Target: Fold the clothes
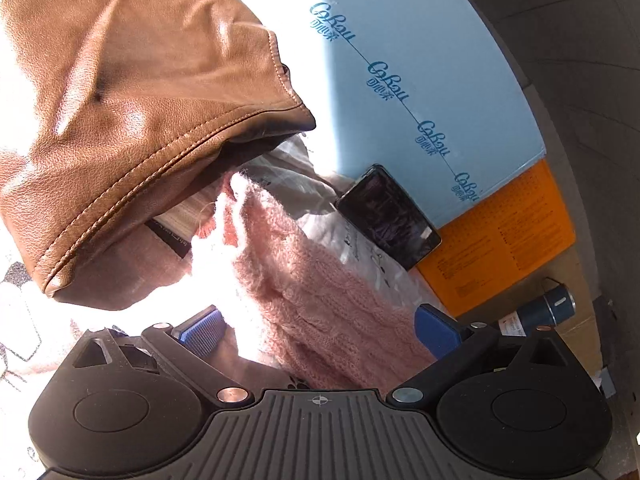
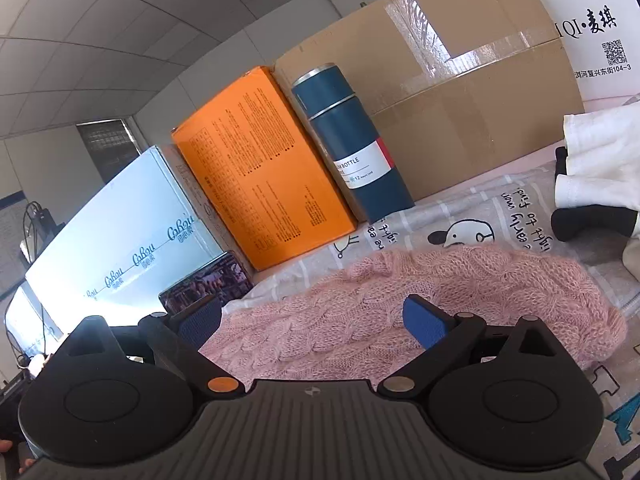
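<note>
Printed bedsheet (image 2: 500, 208), taped cardboard box (image 2: 460, 92) shut, pink sweater (image 2: 460, 280), both hand-held grippers (image 2: 312, 316) (image 1: 316, 324) wide, empty

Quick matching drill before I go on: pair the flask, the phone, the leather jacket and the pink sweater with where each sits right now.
Things:
1. flask
2. phone
3. leather jacket
4. pink sweater

Places:
A. leaning on the pale blue box
B. between both grippers' open pads
C. between the orange box and the cardboard box
D. draped above the sweater, left wrist view

Pairs: 1-C, 2-A, 3-D, 4-B
</note>
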Demonstrator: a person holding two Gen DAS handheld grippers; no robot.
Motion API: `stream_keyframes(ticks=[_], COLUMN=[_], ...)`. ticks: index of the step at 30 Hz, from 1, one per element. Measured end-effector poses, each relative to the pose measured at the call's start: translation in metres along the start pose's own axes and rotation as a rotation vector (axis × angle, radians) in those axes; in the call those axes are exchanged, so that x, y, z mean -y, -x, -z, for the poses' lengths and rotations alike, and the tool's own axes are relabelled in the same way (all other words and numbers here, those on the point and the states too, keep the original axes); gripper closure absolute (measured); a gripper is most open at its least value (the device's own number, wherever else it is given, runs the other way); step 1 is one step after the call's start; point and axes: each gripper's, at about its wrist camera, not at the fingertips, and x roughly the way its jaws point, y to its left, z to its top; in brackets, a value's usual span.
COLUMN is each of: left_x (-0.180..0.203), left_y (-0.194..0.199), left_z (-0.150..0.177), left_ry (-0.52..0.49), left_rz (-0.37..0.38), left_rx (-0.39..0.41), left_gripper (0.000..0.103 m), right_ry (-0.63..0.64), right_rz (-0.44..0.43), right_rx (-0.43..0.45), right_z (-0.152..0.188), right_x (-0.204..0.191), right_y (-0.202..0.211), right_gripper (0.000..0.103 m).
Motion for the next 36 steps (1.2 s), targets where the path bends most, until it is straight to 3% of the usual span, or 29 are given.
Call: stream_keyframes(ticks=[7,9,11,13,16,23,27,30,34,36], left_x=[0.016,0.020,0.022,0.021,0.026,0.062,0.063,0.060,0.055,0.057], left_y=[-0.026,-0.026,-0.028,-0.027,-0.020,0.030,0.068,0.087,0.092,0.085], left_z=[0.006,0.011,0.012,0.013,0.018,0.040,0.043,0.042,0.036,0.039], left_ry=[-0.049,-0.104,-0.154,-0.178,-0.231,-0.428,-0.399,-0.375,-0.451,-0.505], left_rz=[-0.011,-0.015,-0.052,-0.068,-0.049,0.091,0.147,0.097,-0.123,-0.175], left_rx=[0.092,0.098,0.098,0.105,0.138,0.280,0.393,0.457,0.473,0.460], left_gripper=[0.001,0.012,0.050,0.066,0.067,0.086,0.089,0.089,0.089,0.088], right_ry=[0.006,0.013,0.020,0.029,0.040,0.044,0.044,0.043,0.042,0.045], right_rz=[0.006,0.006,-0.001,-0.003,-0.002,-0.014,-0.023,-0.036,-0.051,-0.056], right_rx=[-0.040,-0.045,-0.048,-0.049,-0.050,-0.049,-0.030,-0.005,0.005,0.005], right_z=[0.002,0.003,0.003,0.004,0.005,0.005,0.006,0.004,0.003,0.003], right_x=[0.001,0.000,-0.001,-0.002,-0.003,-0.004,-0.005,-0.006,-0.007,-0.008], right_y=[-0.007,-0.008,-0.008,-0.008,-0.008,-0.007,-0.003,0.002,0.006,0.007], right_gripper=[0.005,0.005,0.005,0.005,0.005,0.005,0.005,0.005,0.005,0.005])
